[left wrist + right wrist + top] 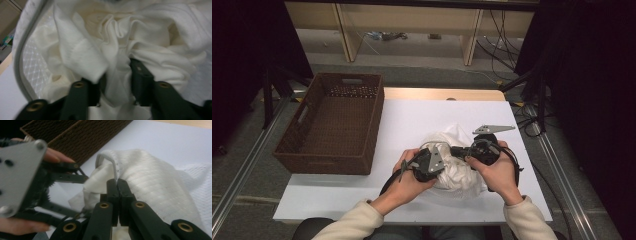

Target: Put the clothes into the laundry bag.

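White knit garment (457, 162) bunched in a heap on the bench (412, 120), front-centre, just right of the brown wicker basket (337, 125). Not folded, not in the basket; basket looks empty as far as the high view shows. Judged early to mid: both grips on, sorting or straightening under way, any fold or transfer to the basket yet to come.

Left gripper (117, 82) part-open, a thick fold of cloth between the pads, pinched. Right gripper (117, 186) fully closed on a thin edge by the grey piped trim (113, 167).

Materials: soft cream fabric, fine ribbed weave, deep limp creases; mesh lining with a diamond pattern (32, 67) inside, semi-sheer. Trim is a narrow rounded grey band curving along the opening. Basket rigid, rectangular, tight woven rattan, cut-out handle in the far wall. Bench top smooth, matte white sheet over a wood board.
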